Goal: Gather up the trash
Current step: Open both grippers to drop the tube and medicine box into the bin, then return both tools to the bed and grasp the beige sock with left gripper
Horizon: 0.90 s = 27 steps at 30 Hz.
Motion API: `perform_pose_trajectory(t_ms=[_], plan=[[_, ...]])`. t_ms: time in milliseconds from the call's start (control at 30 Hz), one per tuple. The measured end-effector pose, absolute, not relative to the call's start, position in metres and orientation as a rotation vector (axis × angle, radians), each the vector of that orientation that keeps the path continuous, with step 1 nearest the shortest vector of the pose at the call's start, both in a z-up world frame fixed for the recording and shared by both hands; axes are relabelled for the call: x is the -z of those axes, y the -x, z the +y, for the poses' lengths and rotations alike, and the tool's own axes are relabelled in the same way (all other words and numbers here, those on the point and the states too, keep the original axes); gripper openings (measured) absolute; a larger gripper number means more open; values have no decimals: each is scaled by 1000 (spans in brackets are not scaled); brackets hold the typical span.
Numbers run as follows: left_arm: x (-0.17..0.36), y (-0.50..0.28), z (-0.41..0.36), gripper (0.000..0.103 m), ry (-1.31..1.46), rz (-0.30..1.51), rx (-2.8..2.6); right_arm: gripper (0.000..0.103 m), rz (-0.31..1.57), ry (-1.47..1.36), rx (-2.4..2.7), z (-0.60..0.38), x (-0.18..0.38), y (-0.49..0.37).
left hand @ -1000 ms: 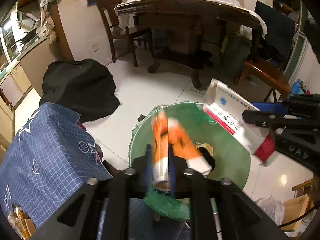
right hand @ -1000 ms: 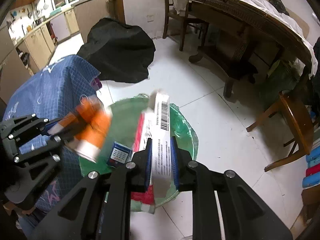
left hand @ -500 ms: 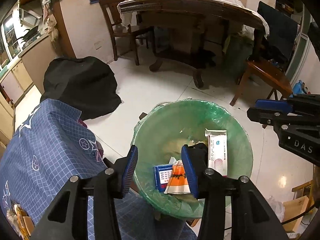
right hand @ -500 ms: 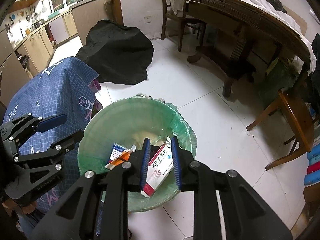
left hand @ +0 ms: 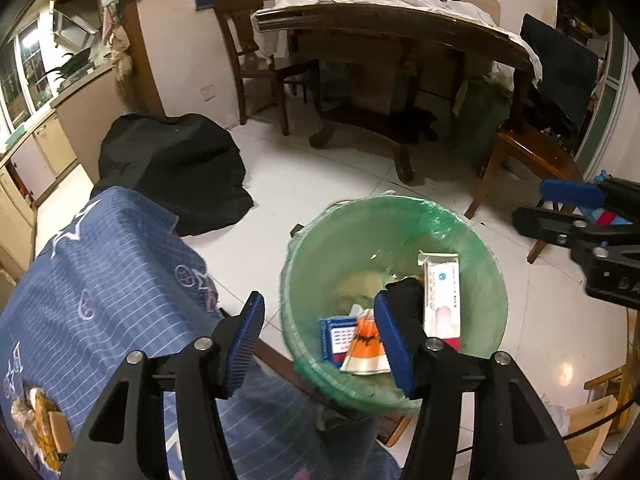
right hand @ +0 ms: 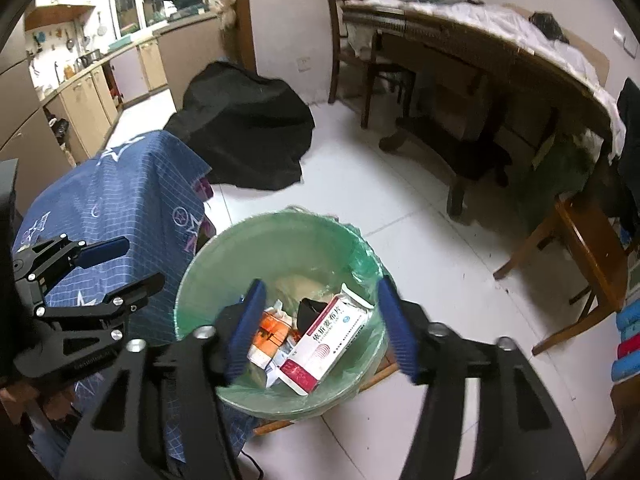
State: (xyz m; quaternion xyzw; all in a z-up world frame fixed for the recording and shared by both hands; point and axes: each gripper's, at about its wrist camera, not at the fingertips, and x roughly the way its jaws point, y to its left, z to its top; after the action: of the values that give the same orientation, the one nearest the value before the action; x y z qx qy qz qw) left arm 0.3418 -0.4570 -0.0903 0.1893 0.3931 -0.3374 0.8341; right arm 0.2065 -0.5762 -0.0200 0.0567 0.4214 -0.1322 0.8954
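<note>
A green-lined trash bin (left hand: 484,272) (right hand: 200,280) stands on the white floor. Inside lie a white-and-red medicine box (left hand: 440,296) (right hand: 328,336), an orange-and-white packet (left hand: 366,344) (right hand: 268,330), a small blue box (left hand: 334,334) and something black (left hand: 404,296). My left gripper (left hand: 320,340) hangs over the bin's near-left rim, jaws opening, nothing between them. My right gripper (right hand: 320,320) hangs over the bin, jaws opening wide, empty, with the medicine box lying below in the bin. Each gripper shows in the other's view: the right (left hand: 576,220), the left (right hand: 108,264).
A table under a blue patterned cloth (left hand: 100,280) (right hand: 120,196) stands left of the bin. A black cloth heap (left hand: 172,168) lies on the floor behind. A large wooden table (left hand: 400,28) with chairs (left hand: 256,52) stands further back, and a wooden stool (right hand: 580,248) at right.
Both grippers let go: the orange packet and the medicine box dropped into the bin. Both jaws have spread wide, and both grippers shifted slightly over the bin.
</note>
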Motion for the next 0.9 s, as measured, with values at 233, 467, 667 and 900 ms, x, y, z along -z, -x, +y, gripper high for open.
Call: perform_pose_trajectory(t_ms=[233,467,667,900], plan=[[75,-334,-397,69,-385,787,682,85,757,-64,220,-538,1,-188],[56,-334,-247,75,-212,768,514,91,667,-57,88,-476,-10,-171],[63,-346,-72,75,82,804,196,91,691,-70,-28,-428,9,-179],[69,-333,27,76,48,729,-20,91,738,-69,-151,-375,29,-198]])
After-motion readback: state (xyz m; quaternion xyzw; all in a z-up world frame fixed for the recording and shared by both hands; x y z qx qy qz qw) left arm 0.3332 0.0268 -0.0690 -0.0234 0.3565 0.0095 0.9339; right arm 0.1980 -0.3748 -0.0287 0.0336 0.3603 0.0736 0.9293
